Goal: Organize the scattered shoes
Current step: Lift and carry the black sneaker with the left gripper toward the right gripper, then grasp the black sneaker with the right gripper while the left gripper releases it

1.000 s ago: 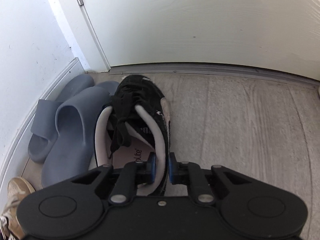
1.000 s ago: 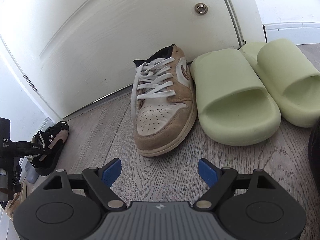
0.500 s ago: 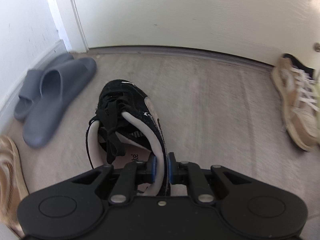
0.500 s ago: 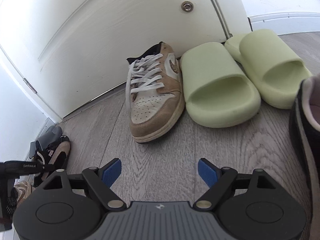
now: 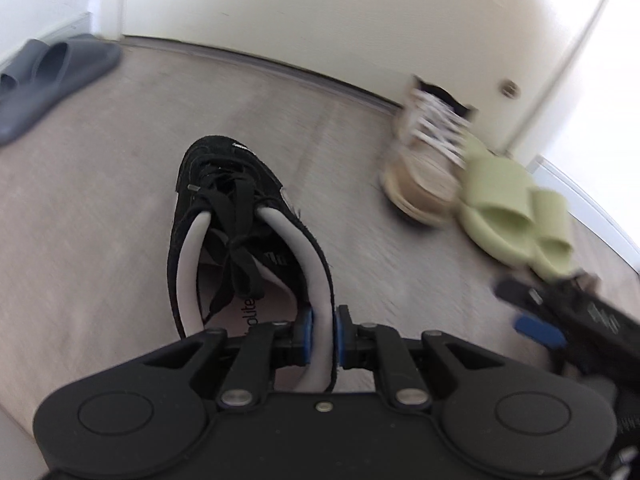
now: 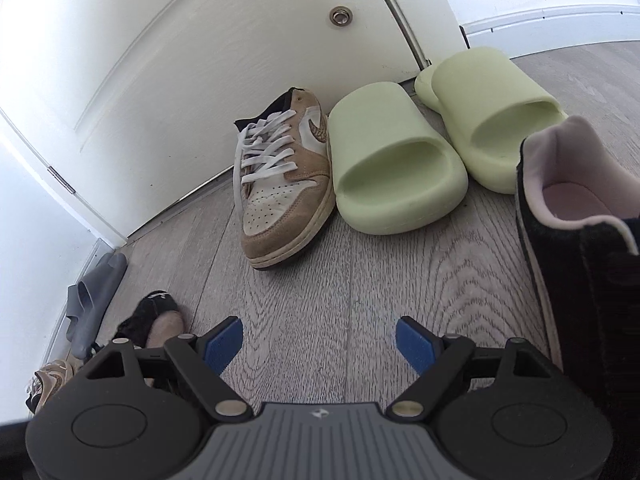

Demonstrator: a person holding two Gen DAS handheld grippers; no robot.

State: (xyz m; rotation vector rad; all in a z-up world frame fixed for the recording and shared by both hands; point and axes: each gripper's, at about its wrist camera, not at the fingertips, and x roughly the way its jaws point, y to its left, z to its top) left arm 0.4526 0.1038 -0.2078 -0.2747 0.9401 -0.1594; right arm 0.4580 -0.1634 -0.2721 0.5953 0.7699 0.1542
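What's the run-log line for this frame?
left gripper: shut on black sneaker collar, lifted | right gripper: open, empty | ahead: tan sneaker, green slides by door

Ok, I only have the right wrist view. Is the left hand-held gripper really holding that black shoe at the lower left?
Observer: Yes. In the left wrist view the left hand-held gripper is shut on the black shoe, pinching one side of its pale padded collar.
Operator: Are the laces dangling?
Observer: No. The black laces are knotted and lie across the shoe's opening.
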